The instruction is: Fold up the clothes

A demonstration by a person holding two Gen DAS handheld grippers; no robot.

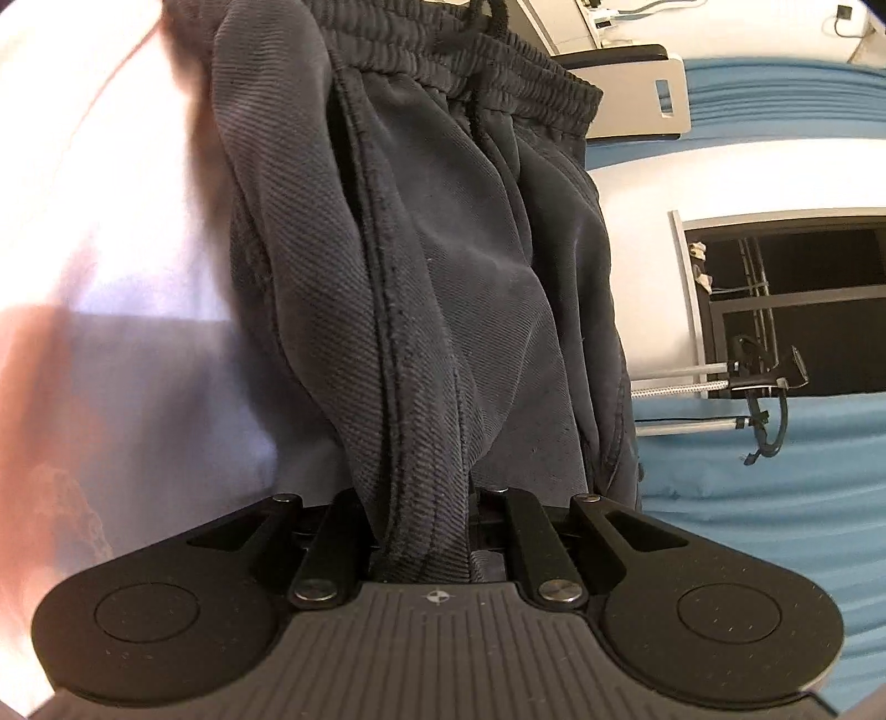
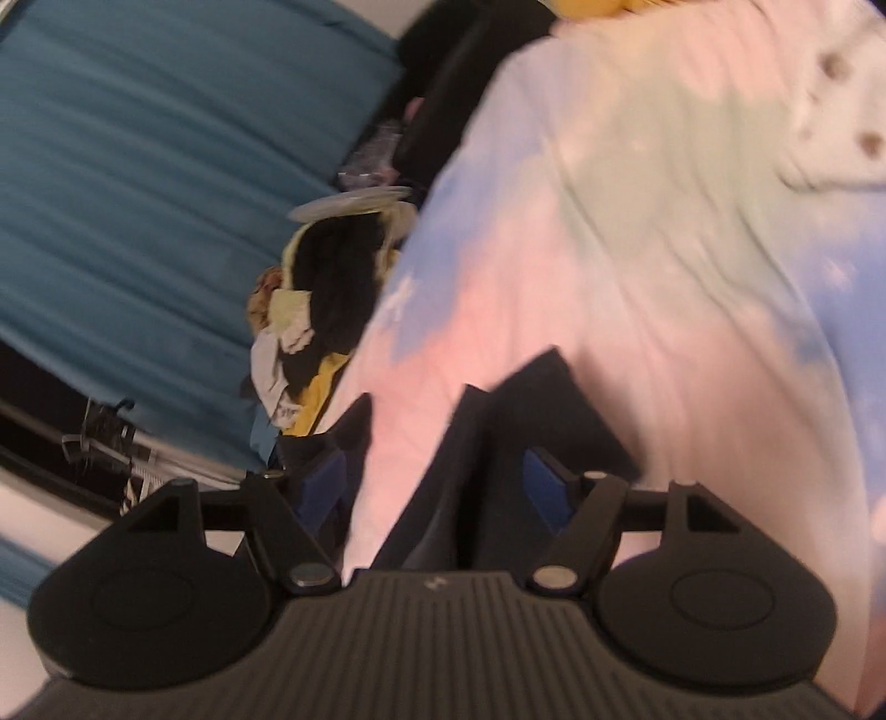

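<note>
In the left wrist view, the left gripper [image 1: 423,531] is clamped on a bunched fold of the dark grey woven-fabric shorts [image 1: 443,266], the cloth running straight out from between its fingers, which the fabric itself hides. From that pinch the shorts stretch away up the frame, a stitched seam running along the bunched fold, to the gathered elastic waistband [image 1: 487,61] and its black drawstring [image 1: 487,27] at the far end. Beside the shorts on the left lies a blurred stretch of pale pink-and-lavender cloth (too soft to read further). Farther off on the right are a blue pleated curtain [image 1: 775,94] and a dark framed opening [image 1: 786,299] in a white wall. In the right wrist view, which is motion-blurred, the right gripper [image 2: 426,443] is pinching an edge of the pastel tie-dye garment in pink, blue and pale green [image 2: 637,232]; one dark finger [image 2: 559,410] lies on top of the cloth while the other sits beneath its left edge. The garment spreads away up and to the right. Beyond its left edge sits a pile of mixed black, yellow and white clothes [image 2: 315,321], and behind that hangs a teal pleated curtain [image 2: 166,166].
</note>
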